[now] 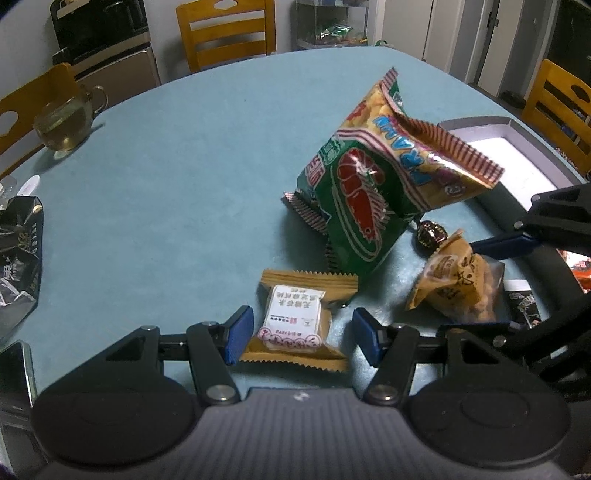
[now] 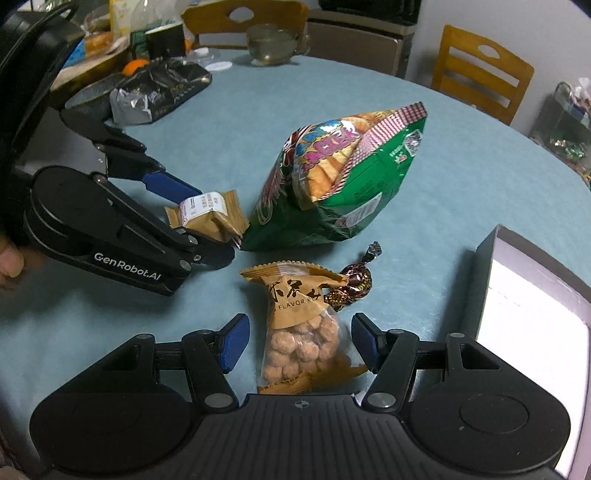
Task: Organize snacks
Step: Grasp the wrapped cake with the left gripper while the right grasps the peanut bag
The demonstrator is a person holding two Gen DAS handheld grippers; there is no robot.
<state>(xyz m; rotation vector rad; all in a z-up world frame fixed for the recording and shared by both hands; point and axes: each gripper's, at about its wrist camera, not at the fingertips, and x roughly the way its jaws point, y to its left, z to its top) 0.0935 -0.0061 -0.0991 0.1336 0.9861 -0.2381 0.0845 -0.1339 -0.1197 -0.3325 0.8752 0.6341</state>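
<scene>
Left tongs sit low over the desk, jaws about half open, blue pads on either side of a tan biscuit packet. Packet lies flat on the blue cloth with its white label up. Left pad looks just at the packet's edge, right pad stands clear of it; no squeeze visible, so not gripped.

Right tongs same story: jaws about half open, straddling a peanut bag that lies flat, clear lower part showing the nuts. Gaps show between both pads and the bag, nothing held.

Both tongs point steeply down at the desk. A hand shows at the left border of the right wrist view, behind the left tongs' body.

Between and beyond the two small packs: a big green prawn cracker bag, puffed up, standing tilted, its bottom seam near the biscuit packet. A foil-wrapped candy lies just beside the peanut bag's top seam, looks to be touching it.

Open box with dark walls and a white inside sits toward the desk's right edge, near the peanut bag, apart from it.

Far left part of the desk: a crumpled black foil bag, and a glass cup with pale liquid near the far left edge. Yellow wooden chairs stand round the desk.
</scene>
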